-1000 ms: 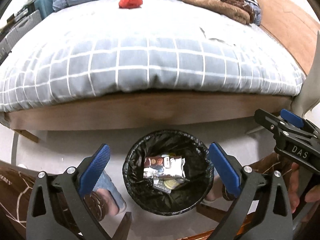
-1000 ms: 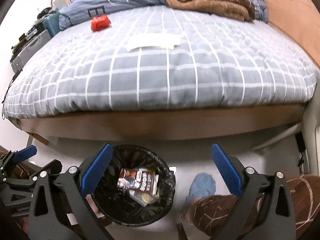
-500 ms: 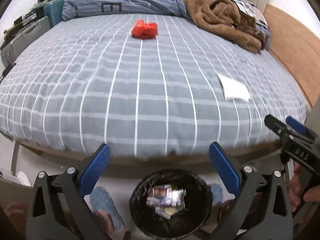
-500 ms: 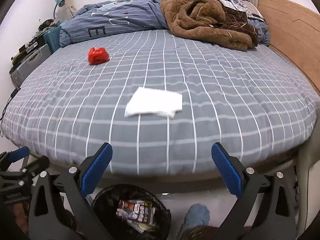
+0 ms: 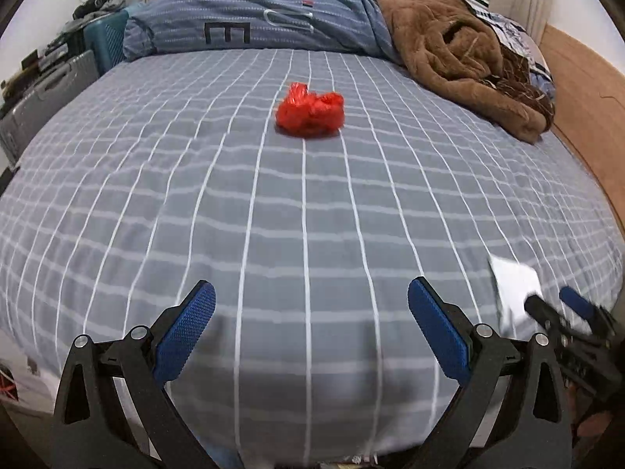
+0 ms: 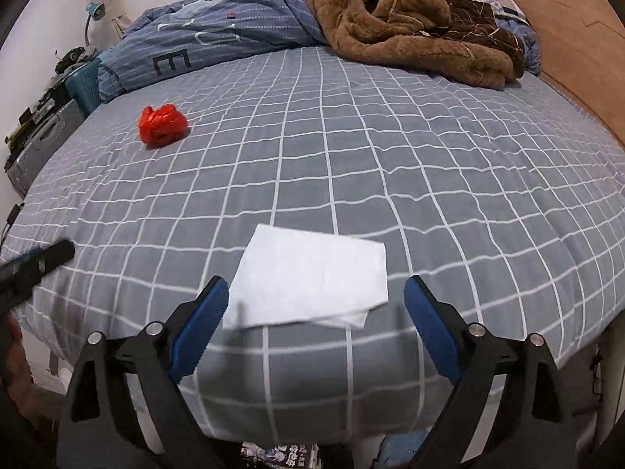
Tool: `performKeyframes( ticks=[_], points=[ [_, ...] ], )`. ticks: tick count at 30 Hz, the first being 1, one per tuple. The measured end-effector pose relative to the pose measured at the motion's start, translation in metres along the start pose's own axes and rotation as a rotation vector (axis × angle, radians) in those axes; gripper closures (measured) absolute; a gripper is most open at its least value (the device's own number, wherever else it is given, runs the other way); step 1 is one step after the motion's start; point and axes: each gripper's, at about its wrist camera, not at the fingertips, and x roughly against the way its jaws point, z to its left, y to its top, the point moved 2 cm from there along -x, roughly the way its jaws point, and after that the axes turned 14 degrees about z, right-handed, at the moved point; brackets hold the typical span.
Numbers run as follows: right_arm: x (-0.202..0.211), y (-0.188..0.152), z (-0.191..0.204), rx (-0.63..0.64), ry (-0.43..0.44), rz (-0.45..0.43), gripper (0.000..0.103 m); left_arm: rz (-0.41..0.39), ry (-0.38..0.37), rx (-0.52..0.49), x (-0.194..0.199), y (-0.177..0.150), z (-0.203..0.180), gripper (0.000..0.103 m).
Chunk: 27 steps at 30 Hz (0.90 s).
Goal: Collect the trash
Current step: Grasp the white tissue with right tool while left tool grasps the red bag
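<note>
A crumpled red plastic bag [image 5: 309,115] lies in the middle of the grey checked bed [image 5: 195,203], well ahead of my left gripper [image 5: 311,330], which is open and empty above the bed's near edge. A white paper tissue [image 6: 308,279] lies flat near that edge, just ahead of and partly between the fingers of my right gripper [image 6: 316,324]. Its jaws are closing but stand wide, pads clear of the tissue. The tissue [image 5: 513,289] also shows at the right of the left wrist view, and the red bag [image 6: 162,125] at far left of the right one.
A brown blanket [image 6: 414,19] and a blue duvet [image 5: 265,19] are heaped at the far end of the bed. A wooden headboard [image 6: 574,51] runs along the right. Cases and clutter [image 5: 43,90] stand to the left. Wrappers [image 6: 277,455] show below the bed edge.
Both grippers rose from over the black trash bin and moved forward over the bed. The bin has dropped out of sight. The red bag and the tissue are much nearer.
</note>
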Motion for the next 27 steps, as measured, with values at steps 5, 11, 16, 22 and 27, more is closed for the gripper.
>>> performKeyframes(
  ticks=[5, 11, 16, 22, 27],
  points=[
    [-0.017, 0.008, 0.005, 0.013, -0.021, 0.033, 0.029, 0.001, 0.023, -0.013, -0.019, 0.036, 0.002, 0.006],
    [-0.031, 0.008, 0.009, 0.029, -0.031, 0.055, 0.044, 0.01, 0.023, -0.01, -0.036, 0.068, 0.0, 0.006],
    [-0.03, 0.01, 0.009, 0.027, -0.029, 0.05, 0.079, 0.013, 0.018, -0.004, -0.05, 0.086, -0.005, 0.006],
    [-0.014, 0.013, 0.002, 0.026, 0.013, -0.006, 0.098, 0.001, 0.029, -0.006, -0.062, 0.104, -0.007, 0.006],
    [-0.014, 0.016, -0.004, 0.017, 0.027, -0.008, 0.098, -0.023, 0.022, 0.021, -0.066, 0.125, -0.002, 0.006]
  ],
)
